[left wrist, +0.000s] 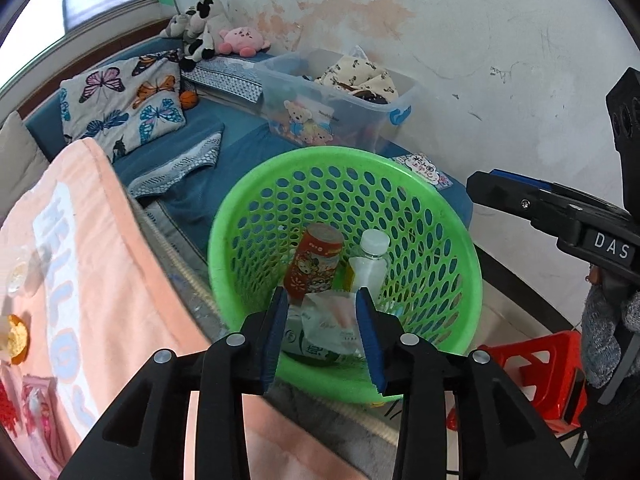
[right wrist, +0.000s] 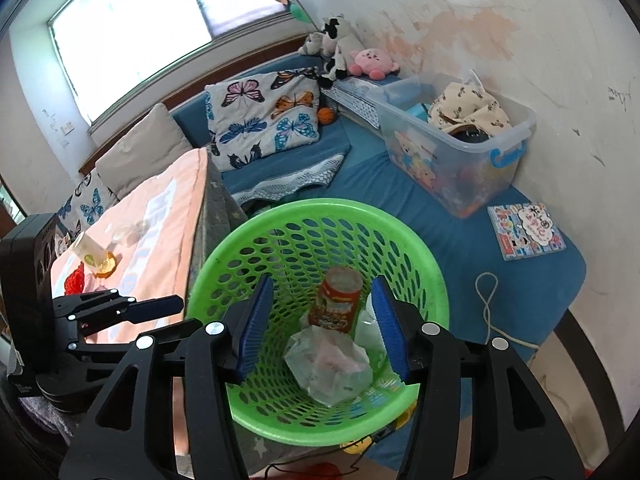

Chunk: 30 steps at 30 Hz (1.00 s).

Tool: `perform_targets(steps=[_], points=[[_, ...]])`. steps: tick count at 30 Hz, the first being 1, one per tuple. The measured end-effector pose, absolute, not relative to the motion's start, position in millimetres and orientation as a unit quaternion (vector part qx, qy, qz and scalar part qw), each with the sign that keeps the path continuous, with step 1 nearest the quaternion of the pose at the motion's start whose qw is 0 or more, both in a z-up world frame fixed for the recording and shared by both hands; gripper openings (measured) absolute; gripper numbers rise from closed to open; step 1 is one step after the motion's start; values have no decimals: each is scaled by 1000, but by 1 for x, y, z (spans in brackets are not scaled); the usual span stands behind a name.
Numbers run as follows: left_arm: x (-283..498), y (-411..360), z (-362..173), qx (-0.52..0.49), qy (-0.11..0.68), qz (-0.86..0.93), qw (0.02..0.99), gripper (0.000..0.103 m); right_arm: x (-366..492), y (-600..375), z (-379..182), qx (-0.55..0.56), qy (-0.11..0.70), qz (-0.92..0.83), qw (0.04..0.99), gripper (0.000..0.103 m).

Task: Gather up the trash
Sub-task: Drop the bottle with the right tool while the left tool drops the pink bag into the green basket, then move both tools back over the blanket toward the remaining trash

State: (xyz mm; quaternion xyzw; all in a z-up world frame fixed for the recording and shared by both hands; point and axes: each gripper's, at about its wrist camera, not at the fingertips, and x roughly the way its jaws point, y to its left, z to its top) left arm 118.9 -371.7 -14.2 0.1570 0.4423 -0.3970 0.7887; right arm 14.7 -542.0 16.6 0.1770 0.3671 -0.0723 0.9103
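Hanging over the green basket (right wrist: 432, 276), both grippers. Left gripper (left wrist: 322, 332) showing its jaws open a fair way, holding nothing, with the wrapper (left wrist: 332, 324) lying down below between them. Right gripper (right wrist: 322, 326) showing its jaws open wide, holding nothing too.

Sitting inside the basket: a red can (right wrist: 338, 300) standing up, a bottle (left wrist: 370, 264) with a white cap just beside it, and the crumpled wrapper in front of the can.

Standing between the bench with the pink cloth (right wrist: 160, 216) and the blue bed (right wrist: 440, 232), the basket. Resting on the bed by the wall: a clear box (right wrist: 460, 160), a book (right wrist: 526, 230) and soft toys (right wrist: 352, 56). Lying on the cloth, well apart from the basket, a few small things (right wrist: 98, 260).
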Motion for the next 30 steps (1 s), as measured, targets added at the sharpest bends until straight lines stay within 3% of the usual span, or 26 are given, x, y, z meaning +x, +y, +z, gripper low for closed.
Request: perform_targets(steps=[11, 30], points=[[135, -297, 4, 141, 431, -335, 826, 36, 26, -507, 24, 160, 366, -44, 916, 58], [165, -194, -10, 105, 446, -242, 855, 36, 72, -429, 18, 108, 392, 21, 914, 61]])
